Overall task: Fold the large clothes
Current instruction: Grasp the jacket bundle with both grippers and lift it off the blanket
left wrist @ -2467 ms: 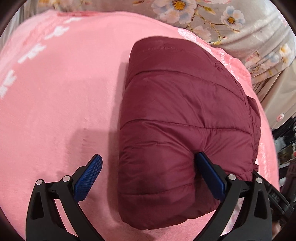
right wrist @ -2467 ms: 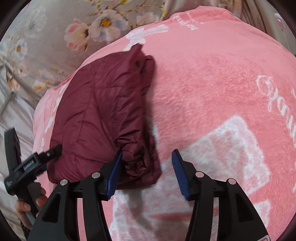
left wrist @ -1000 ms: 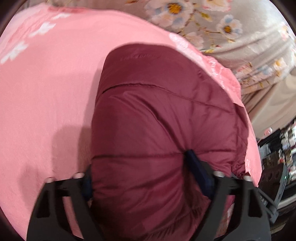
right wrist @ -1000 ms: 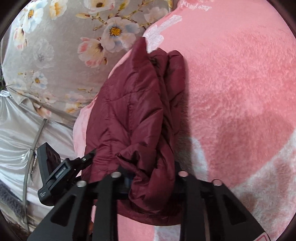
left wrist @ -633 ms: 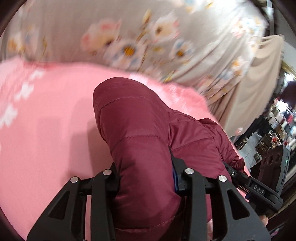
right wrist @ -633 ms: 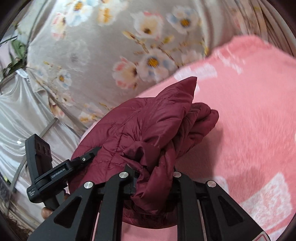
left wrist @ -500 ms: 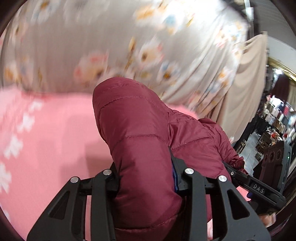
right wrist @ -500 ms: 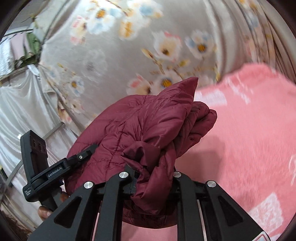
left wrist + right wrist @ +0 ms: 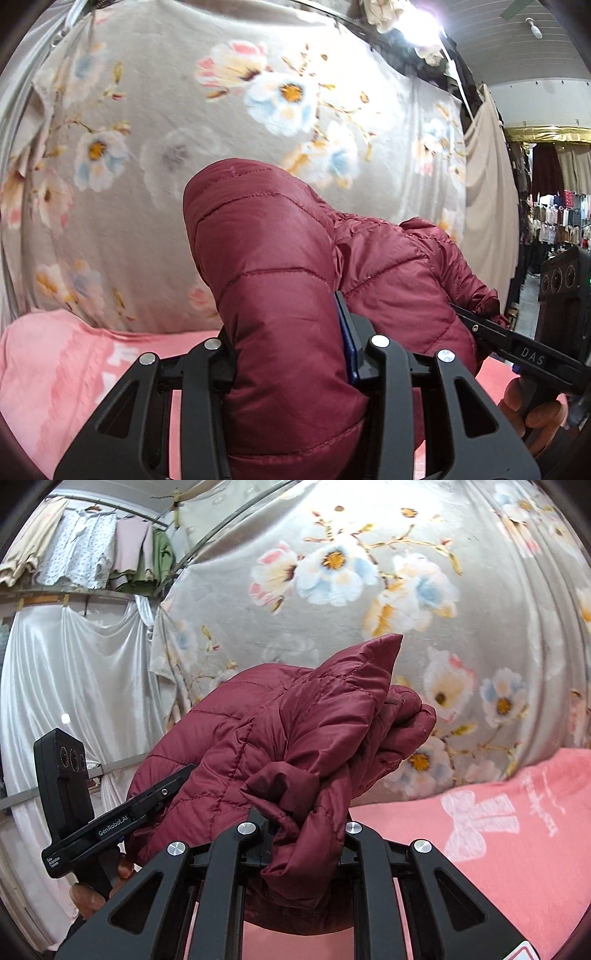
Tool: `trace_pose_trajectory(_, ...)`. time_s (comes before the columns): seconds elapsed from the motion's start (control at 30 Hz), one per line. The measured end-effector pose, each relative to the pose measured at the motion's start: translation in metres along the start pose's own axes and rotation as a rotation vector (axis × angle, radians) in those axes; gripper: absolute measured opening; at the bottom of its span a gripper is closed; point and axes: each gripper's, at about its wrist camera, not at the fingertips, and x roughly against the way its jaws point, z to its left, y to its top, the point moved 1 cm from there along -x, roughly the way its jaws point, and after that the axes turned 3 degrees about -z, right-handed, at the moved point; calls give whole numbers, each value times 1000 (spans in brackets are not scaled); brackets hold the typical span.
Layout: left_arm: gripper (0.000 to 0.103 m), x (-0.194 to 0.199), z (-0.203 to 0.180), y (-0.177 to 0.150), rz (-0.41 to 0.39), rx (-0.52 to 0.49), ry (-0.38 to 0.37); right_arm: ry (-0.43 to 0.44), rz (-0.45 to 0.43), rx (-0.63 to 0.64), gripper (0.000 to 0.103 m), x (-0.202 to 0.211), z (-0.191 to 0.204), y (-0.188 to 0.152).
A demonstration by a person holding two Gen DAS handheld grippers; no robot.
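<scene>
Folded jacket (image 9: pixel 280 280) held up above the pink blanket (image 9: pixel 55 369), off it. L gripper (image 9: pixel 291 354) and R gripper (image 9: pixel 301 845) both clamped on its near edge; bundle's long axis runs L-R between them, bulk juts fwd.

A pink fleece blanket (image 9: pixel 517 867) with pale printed bows and script covers the surface below. Behind its far edge hangs a grey curtain (image 9: pixel 229 122) printed with white, blue and pink flowers. Beyond the far left corner in the right wrist view, a shiny white sheet (image 9: pixel 74 672) drapes from a rail, with garments (image 9: pixel 85 550) pegged on a line above. Off the right side in the left wrist view, a beige cloth (image 9: pixel 487 184) hangs beside shop racks of clothing (image 9: pixel 557 218).
</scene>
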Motion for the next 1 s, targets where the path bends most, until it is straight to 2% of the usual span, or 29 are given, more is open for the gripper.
trace_pose_trajectory(0.13,37,-15,37,-16,6,9,21,10,38,-1,14,-43,2,-19)
trace_pose_trajectory(0.5,37,-95,108,-110,162,54,68,-55,217,-31,15,-141,-37,-117)
trace_pose_trajectory(0.77,37,-138,145,-185,282,142,84,-101,338,-62,15,-186,-63,-180)
trace_pose_trajectory(1.0,37,-153,158,-236,385,145,114,-136,434,-99,15,-202,-77,-231)
